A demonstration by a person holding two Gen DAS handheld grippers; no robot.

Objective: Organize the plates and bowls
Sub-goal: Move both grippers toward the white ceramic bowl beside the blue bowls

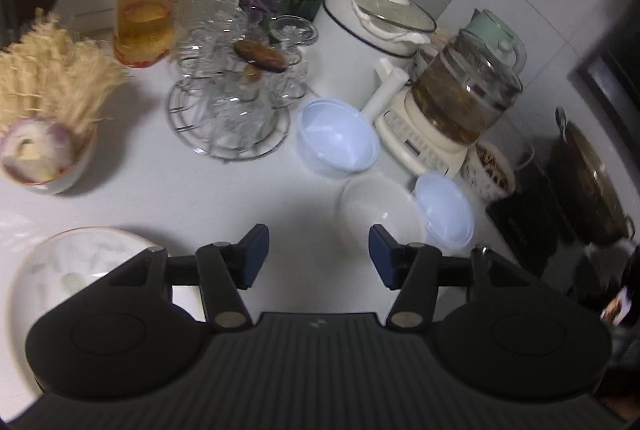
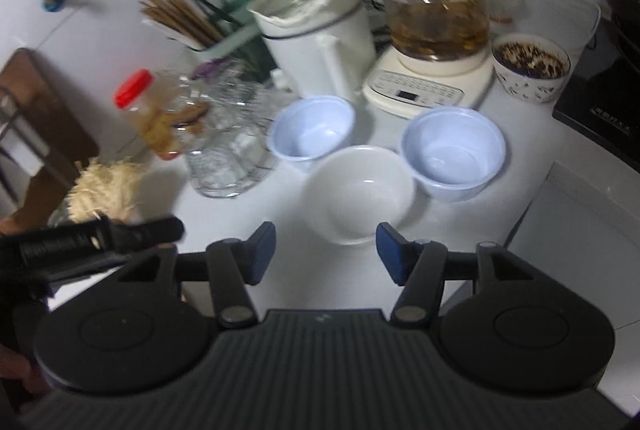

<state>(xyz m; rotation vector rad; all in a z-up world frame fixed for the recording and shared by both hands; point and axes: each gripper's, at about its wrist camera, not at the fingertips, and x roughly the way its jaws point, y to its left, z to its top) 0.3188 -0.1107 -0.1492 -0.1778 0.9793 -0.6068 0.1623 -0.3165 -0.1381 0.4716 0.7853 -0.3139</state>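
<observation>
Both grabbers are partly open and hold nothing: the left gripper (image 1: pixel 319 256) by the flowered plate (image 1: pixel 76 262), the right gripper (image 2: pixel 326 252) just before the white bowl (image 2: pixel 360 192). Two blue bowls (image 2: pixel 454 154) sit close behind it. A clumsy push could knock them into the glass kettle (image 2: pixel 438 18).

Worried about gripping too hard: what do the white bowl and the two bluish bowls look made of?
White bowl: probably glazed ceramic, opaque with a glossy glint. Left bluish bowl and right bluish bowl: likely thin plastic, semi-translucent, matte, with a stepped rim. Blur leaves this uncertain.
</observation>
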